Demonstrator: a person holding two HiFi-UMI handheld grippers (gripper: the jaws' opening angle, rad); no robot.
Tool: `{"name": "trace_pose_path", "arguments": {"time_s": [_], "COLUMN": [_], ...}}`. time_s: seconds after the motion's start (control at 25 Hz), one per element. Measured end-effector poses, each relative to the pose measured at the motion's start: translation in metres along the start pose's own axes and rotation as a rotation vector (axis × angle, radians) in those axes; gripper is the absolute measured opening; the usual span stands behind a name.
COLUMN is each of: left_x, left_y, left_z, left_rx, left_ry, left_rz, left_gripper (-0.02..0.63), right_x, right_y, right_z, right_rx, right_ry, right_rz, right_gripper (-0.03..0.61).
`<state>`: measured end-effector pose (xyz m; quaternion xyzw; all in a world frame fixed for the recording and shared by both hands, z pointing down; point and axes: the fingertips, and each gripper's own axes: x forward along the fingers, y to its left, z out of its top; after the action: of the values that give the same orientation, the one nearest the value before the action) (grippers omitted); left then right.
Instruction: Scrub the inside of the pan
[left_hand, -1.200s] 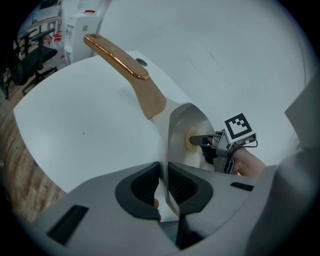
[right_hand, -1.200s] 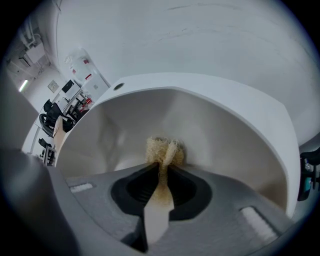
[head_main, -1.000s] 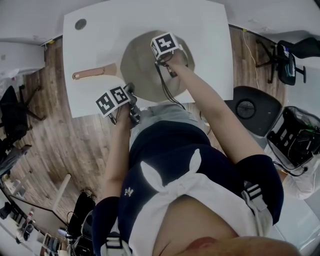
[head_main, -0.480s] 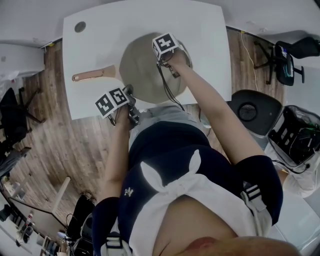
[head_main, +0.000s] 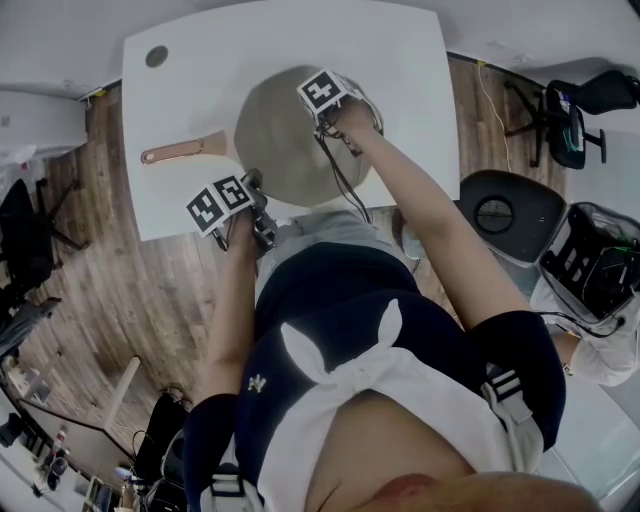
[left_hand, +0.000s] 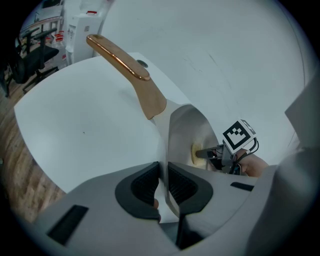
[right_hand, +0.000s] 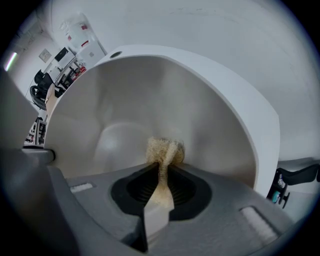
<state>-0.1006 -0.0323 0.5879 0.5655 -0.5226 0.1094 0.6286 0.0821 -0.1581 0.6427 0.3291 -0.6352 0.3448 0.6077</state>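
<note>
We work with 2 grips at once.
Head view: the pan (head_main: 275, 135) sits on the white table (head_main: 400, 60), its wooden handle (head_main: 185, 148) pointing left. Left gripper view: our left gripper (left_hand: 164, 175) is clamped on the pan's rim. Right gripper view: our right gripper (right_hand: 162, 175) pinches a beige sponge (right_hand: 165, 149) inside the pan.

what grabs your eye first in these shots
A big pale pan sits on the white table, its brown handle pointing left in the head view. The left tool clamps its near rim, while the right tool holds a beige sponge down inside it.
</note>
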Motion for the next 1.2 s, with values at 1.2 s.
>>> {"name": "trace_pose_path", "arguments": {"time_s": [1.2], "left_x": [-0.003], "left_y": [0.003], "left_z": [0.0], "left_rx": [0.0], "left_ry": [-0.006], "left_rz": [0.0], "left_gripper": [0.041], "right_x": [0.009], "right_y": [0.013], "right_z": [-0.05], "right_rx": [-0.319], "right_ry": [0.306], "right_rz": [-0.138], "right_gripper": [0.054]}}
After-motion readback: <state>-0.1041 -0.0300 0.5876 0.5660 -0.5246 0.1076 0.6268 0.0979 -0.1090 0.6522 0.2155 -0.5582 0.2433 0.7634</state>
